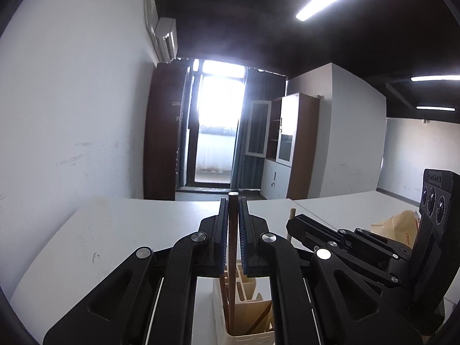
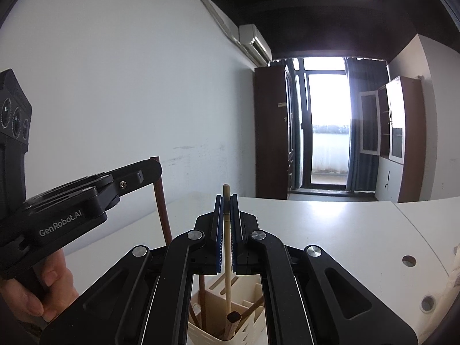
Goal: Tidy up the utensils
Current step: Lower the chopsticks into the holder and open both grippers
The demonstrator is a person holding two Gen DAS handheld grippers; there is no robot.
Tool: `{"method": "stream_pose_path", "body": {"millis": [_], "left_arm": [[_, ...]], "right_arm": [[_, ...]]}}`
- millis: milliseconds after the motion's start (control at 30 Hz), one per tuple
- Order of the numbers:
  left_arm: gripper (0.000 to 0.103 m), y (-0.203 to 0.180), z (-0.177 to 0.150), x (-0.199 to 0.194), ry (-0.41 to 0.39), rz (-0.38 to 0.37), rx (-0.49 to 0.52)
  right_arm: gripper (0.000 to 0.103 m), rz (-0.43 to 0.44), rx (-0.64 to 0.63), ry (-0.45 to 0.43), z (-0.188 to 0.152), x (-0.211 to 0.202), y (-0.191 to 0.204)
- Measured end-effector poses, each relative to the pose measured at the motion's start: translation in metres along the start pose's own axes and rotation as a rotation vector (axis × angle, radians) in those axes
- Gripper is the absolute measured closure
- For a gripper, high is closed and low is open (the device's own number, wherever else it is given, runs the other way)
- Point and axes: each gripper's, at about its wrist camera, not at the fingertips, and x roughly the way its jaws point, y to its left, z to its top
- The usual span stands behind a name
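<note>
Two light, stiff, slippery chopsticks hang upright over the cream holder (image 2: 253, 327): left tool (image 1: 233, 201) clenches the brown chopstick (image 1: 232, 258), right tool (image 2: 226, 199) the pale chopstick (image 2: 227, 247), both gripped near their tops.

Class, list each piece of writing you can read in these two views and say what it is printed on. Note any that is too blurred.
"GenRobot.AI": white print on the side of the left gripper.
"wink!": red print, partly cut off, on the paper bag.
Print on top of the right gripper's camera block: too blurred to read.
</note>
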Motion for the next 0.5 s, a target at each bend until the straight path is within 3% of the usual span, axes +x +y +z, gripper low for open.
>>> {"method": "stream_pose_path", "body": {"millis": [500], "left_arm": [[0.096, 0.006, -0.014, 0.007, 0.061, -0.032, 0.03]], "right_arm": [[0.098, 0.014, 0.022, 0.101, -0.016, 0.008, -0.005]]}}
